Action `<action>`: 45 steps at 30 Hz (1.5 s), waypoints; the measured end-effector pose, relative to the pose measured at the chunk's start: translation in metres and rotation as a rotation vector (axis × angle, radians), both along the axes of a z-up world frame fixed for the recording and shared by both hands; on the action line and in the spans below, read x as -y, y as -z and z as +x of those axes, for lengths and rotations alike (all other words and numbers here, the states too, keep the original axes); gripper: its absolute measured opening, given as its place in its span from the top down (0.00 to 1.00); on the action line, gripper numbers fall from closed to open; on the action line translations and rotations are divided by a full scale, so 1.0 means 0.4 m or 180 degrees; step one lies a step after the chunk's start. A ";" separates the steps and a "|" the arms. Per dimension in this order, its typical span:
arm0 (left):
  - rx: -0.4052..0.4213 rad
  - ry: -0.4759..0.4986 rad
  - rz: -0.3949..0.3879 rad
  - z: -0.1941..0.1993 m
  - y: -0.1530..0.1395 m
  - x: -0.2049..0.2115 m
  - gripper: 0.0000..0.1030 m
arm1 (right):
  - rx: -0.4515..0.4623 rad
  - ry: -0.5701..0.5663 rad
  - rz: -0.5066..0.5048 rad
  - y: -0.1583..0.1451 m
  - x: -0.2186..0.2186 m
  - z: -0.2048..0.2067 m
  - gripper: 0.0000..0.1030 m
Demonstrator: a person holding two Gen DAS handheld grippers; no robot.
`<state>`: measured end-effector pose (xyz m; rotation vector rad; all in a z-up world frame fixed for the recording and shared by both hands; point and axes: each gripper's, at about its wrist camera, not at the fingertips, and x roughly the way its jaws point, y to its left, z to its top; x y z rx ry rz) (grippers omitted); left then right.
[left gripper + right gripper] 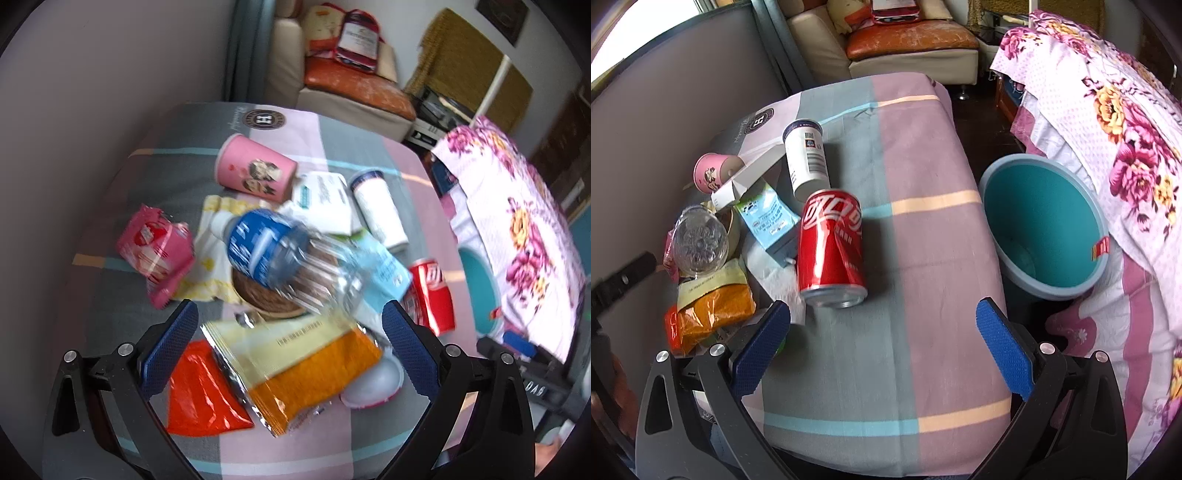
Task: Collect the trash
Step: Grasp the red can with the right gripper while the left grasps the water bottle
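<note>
Left gripper (pixel 290 325) jaws apart over snack packet (pixel 295 365) | right gripper (pixel 882 325) jaws apart, can (pixel 831 247) ahead

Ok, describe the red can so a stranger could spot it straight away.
Start at the teal bin beside the striped table. The red can lies on the cloth nearest it, at the trash pile's edge. It is the only metal item, dented, beside the white tub.
</note>
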<state>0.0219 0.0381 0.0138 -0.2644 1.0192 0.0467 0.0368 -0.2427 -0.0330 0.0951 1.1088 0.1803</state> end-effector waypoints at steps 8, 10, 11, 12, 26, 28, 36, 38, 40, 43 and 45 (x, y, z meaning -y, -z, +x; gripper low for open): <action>-0.0323 -0.0093 -0.0314 0.138 -0.002 -0.044 0.06 | -0.0055 -0.0115 0.0100 0.010 -0.008 0.051 0.06; -0.0410 -0.0142 -0.0350 0.172 0.015 -0.040 0.06 | -0.0084 -0.0153 0.0162 0.014 -0.010 0.064 0.07; -0.0440 -0.0166 -0.0356 0.180 0.024 -0.041 0.06 | -0.0099 -0.0179 0.0183 0.015 -0.012 0.071 0.12; -0.0481 -0.0188 -0.0355 0.190 0.035 -0.039 0.06 | -0.0128 -0.0208 0.0200 0.017 -0.015 0.081 0.19; -0.0748 0.0024 -0.0160 0.164 0.148 -0.044 0.15 | -0.0588 -0.0649 0.0307 0.078 -0.107 0.204 0.26; -0.0700 0.0086 -0.0099 0.151 0.140 -0.046 0.18 | -0.0645 -0.0728 0.0308 0.093 -0.128 0.211 0.37; -0.0660 0.0340 0.0201 0.141 0.142 -0.035 0.20 | -0.0666 -0.0835 0.0232 0.104 -0.158 0.205 0.55; -0.0698 0.0323 0.0210 0.148 0.143 -0.036 0.20 | -0.0704 -0.0812 0.0198 0.116 -0.168 0.214 0.50; -0.0688 0.0326 0.0171 0.149 0.139 -0.038 0.21 | -0.0674 -0.0822 0.0165 0.123 -0.180 0.215 0.50; -0.0593 0.0359 0.0259 0.133 0.119 -0.029 0.24 | -0.0602 -0.0862 0.0203 0.116 -0.182 0.200 0.57; -0.0523 0.0372 0.0240 0.117 0.099 -0.033 0.25 | -0.0539 -0.0841 0.0266 0.100 -0.169 0.187 0.57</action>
